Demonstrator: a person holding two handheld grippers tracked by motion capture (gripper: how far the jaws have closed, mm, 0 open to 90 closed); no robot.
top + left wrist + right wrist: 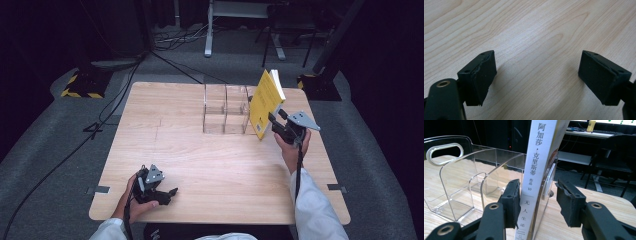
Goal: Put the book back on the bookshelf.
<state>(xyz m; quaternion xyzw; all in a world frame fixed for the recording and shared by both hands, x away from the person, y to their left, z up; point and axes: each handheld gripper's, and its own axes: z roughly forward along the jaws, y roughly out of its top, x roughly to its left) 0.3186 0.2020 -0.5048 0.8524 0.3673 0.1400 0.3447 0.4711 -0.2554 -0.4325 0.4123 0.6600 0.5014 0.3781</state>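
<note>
A yellow book with a white spine (pixel 265 102) stands tilted at the right end of a clear acrylic rack (pixel 225 110) on the wooden table (pixel 200 160). My right gripper (pixel 277 117) reaches in from the right, its jaws on either side of the spine. In the right gripper view the book (pixel 536 170) sits between the jaws of my right gripper (pixel 537 200). The left pad (pixel 511 200) touches the spine. The right pad (pixel 569 202) stands apart from the book, with a clear divider between them. My left gripper (pixel 170 194) rests near the front left edge, and in its own view it (pixel 536 75) is open over bare wood.
The clear rack (pixel 461 182) has several empty compartments to the book's left. Beyond the table's far edge are a desk frame (pixel 210 30), chair legs and cables on grey floor. A yellow-and-black base (pixel 82 85) stands at the back left.
</note>
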